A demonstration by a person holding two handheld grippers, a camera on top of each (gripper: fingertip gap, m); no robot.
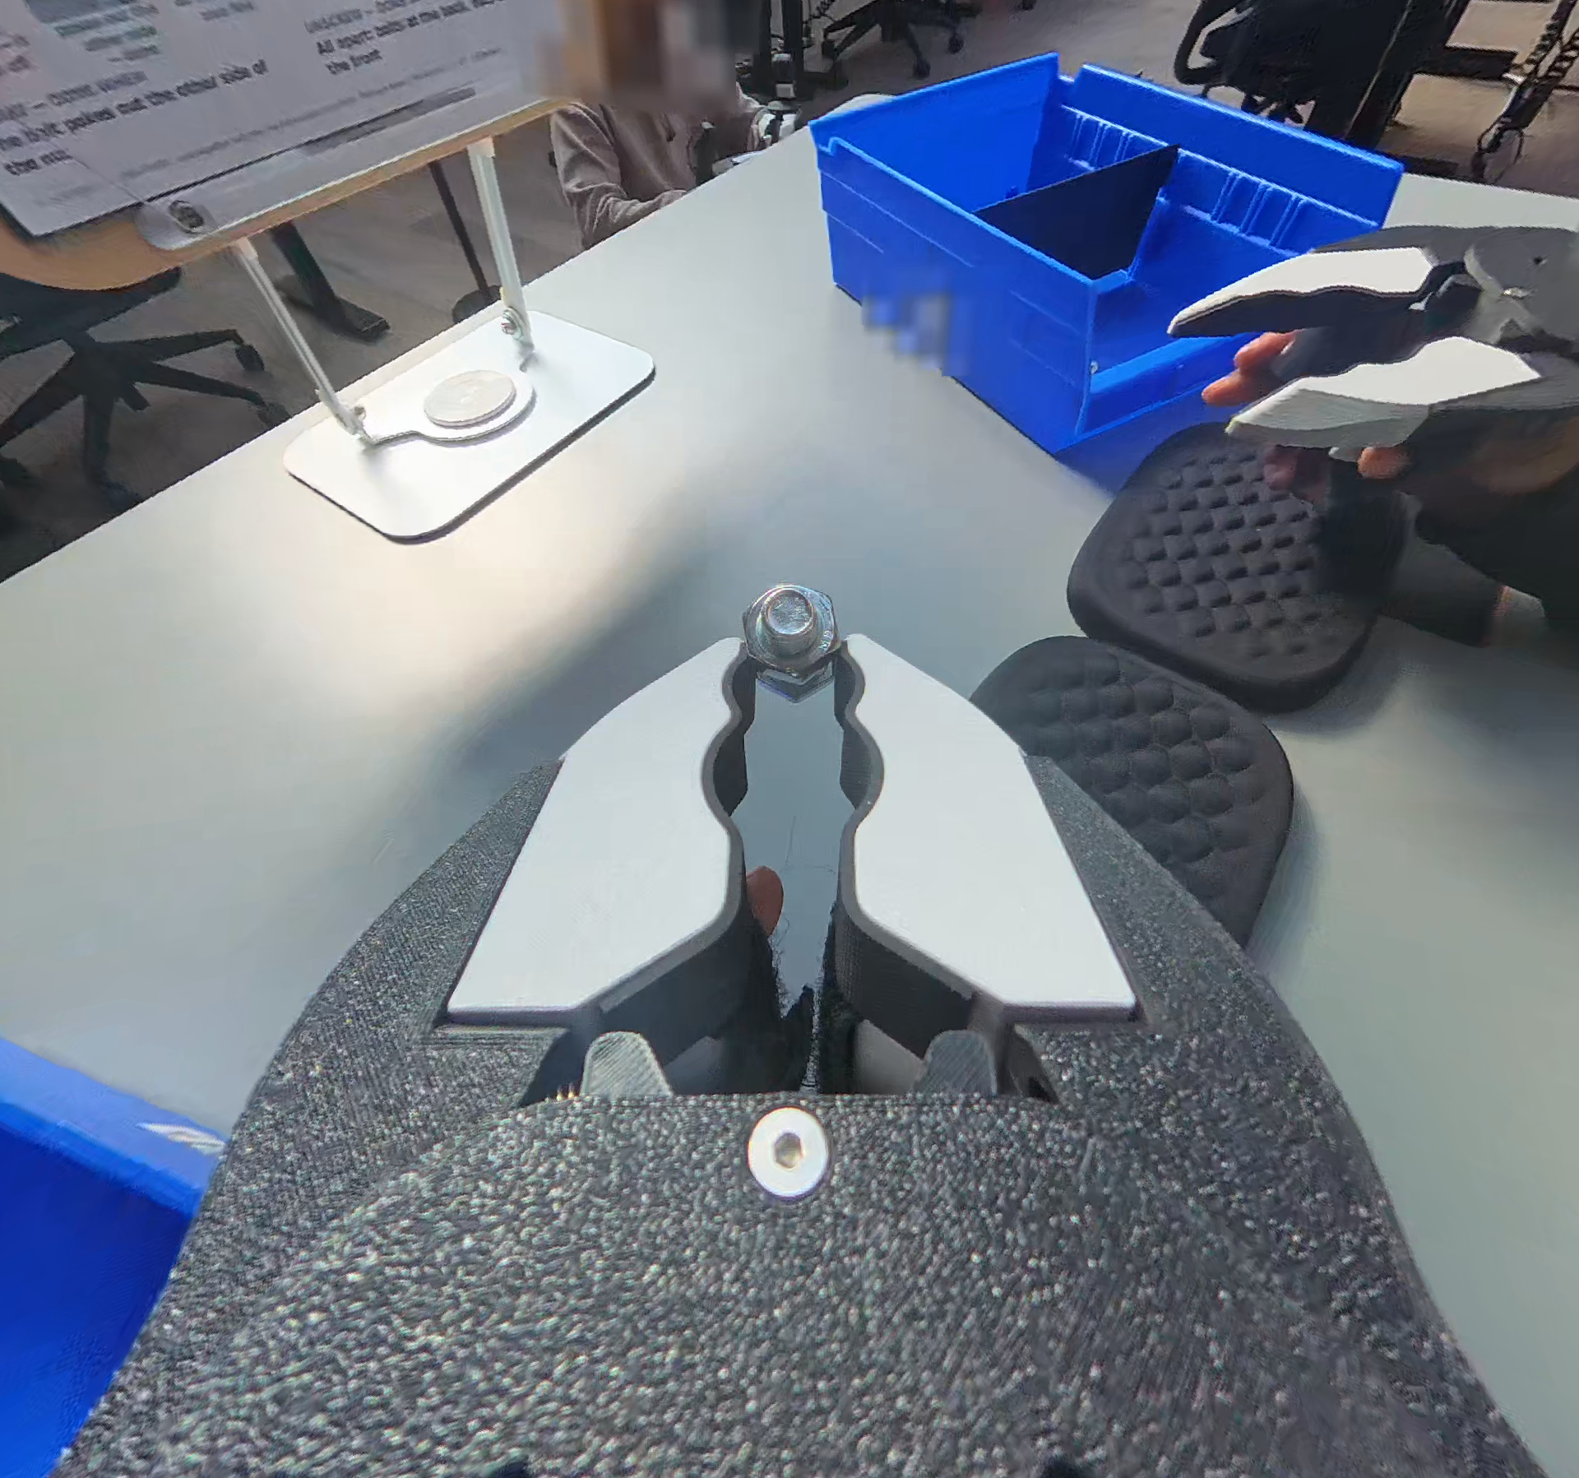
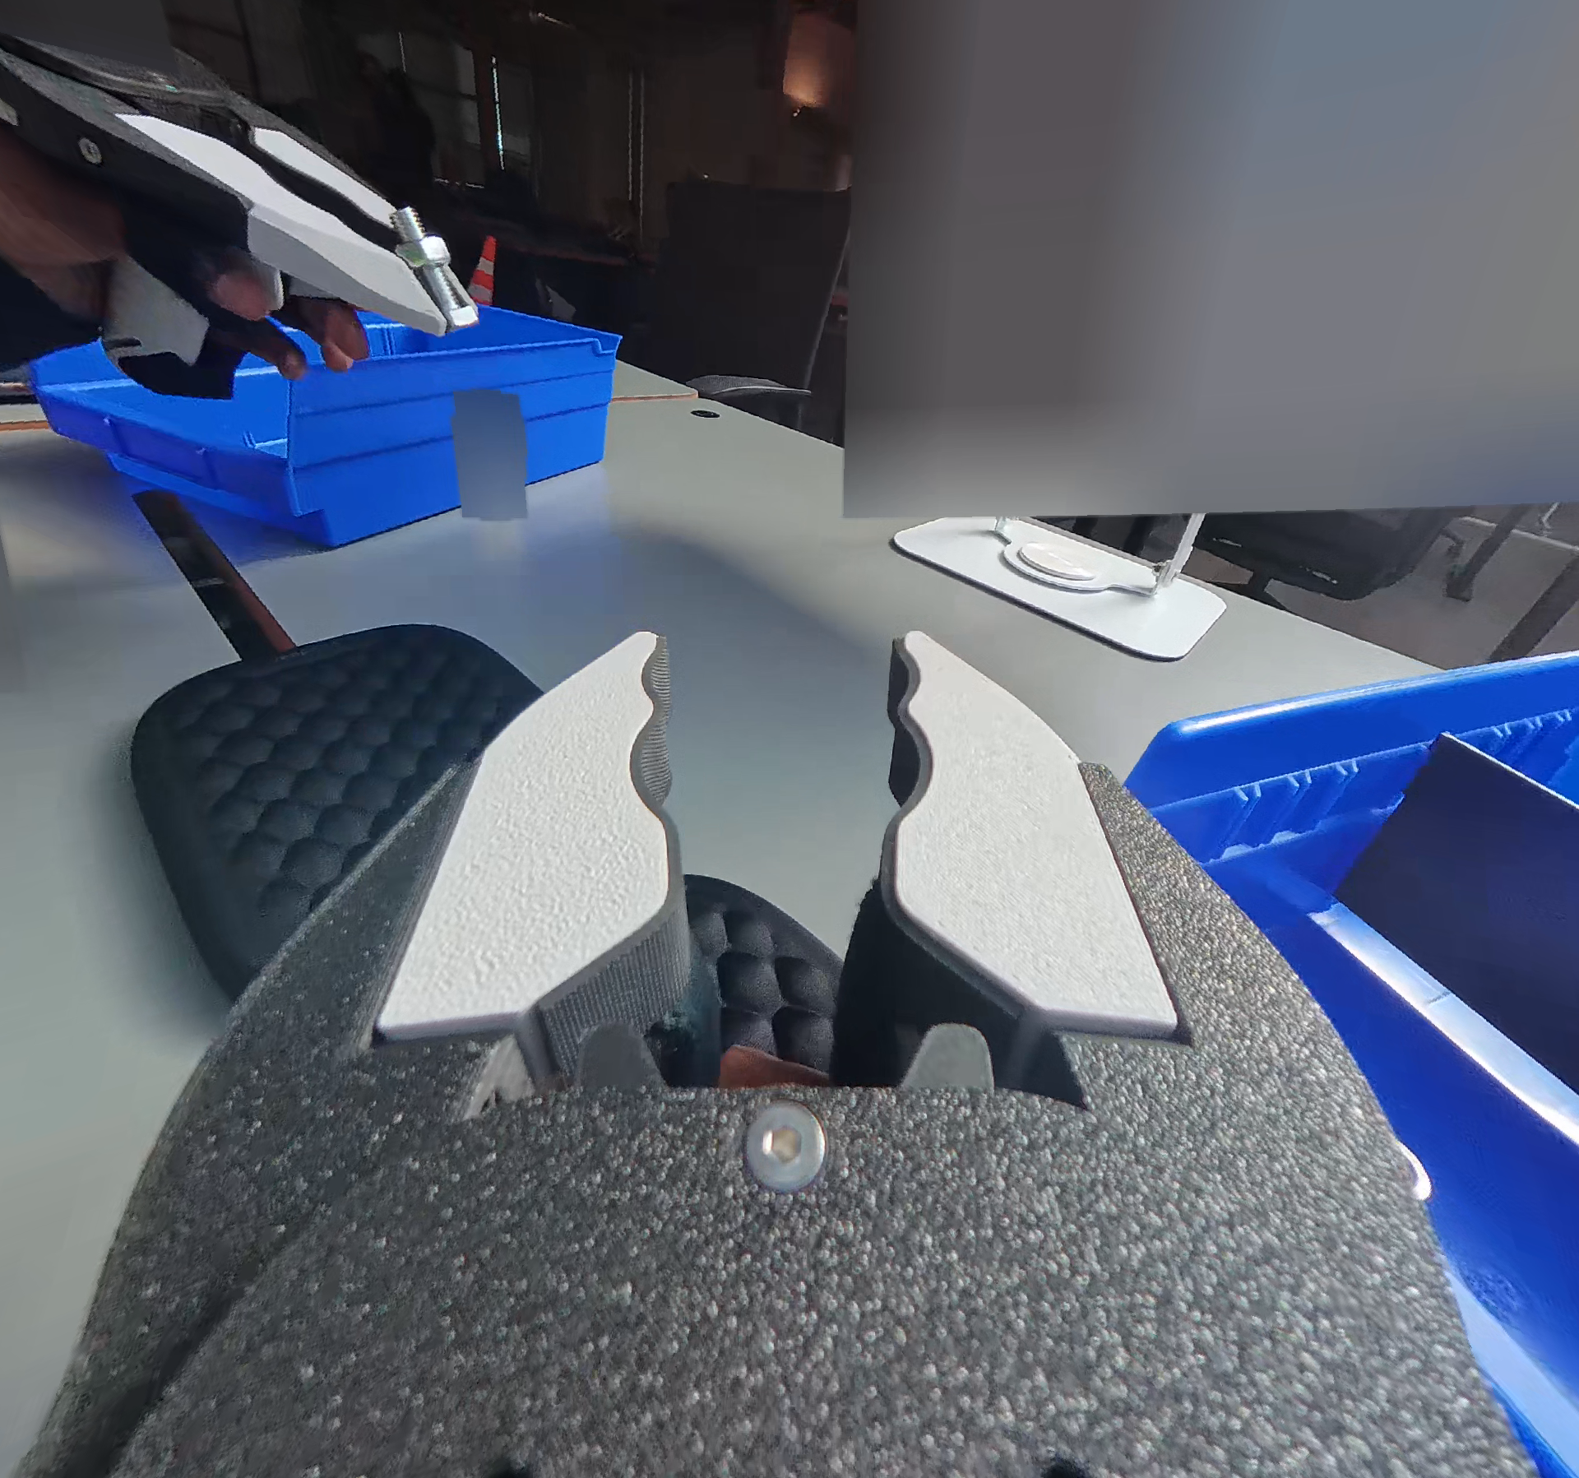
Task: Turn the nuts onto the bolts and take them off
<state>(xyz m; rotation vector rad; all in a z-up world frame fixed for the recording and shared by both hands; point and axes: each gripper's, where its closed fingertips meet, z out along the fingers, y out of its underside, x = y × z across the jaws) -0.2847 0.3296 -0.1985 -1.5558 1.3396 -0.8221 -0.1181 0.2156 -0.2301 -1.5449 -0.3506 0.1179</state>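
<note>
Two grippers work above a grey table [image 1: 598,668]. The left gripper [image 1: 790,659] is clamped at its fingertips on a steel bolt [image 1: 788,615] with a hex nut [image 2: 425,250] threaded partway along the shaft; it holds the bolt in the air, clear of the tabletop. The right gripper [image 2: 777,659] holds nothing, its fingers spread wide over two black cushioned pads [image 1: 1196,574]. A blue divided bin [image 1: 1068,241] stands beyond the pads, another blue bin [image 2: 359,429] lies behind the left gripper, and a white stand [image 1: 478,420] is near.
</note>
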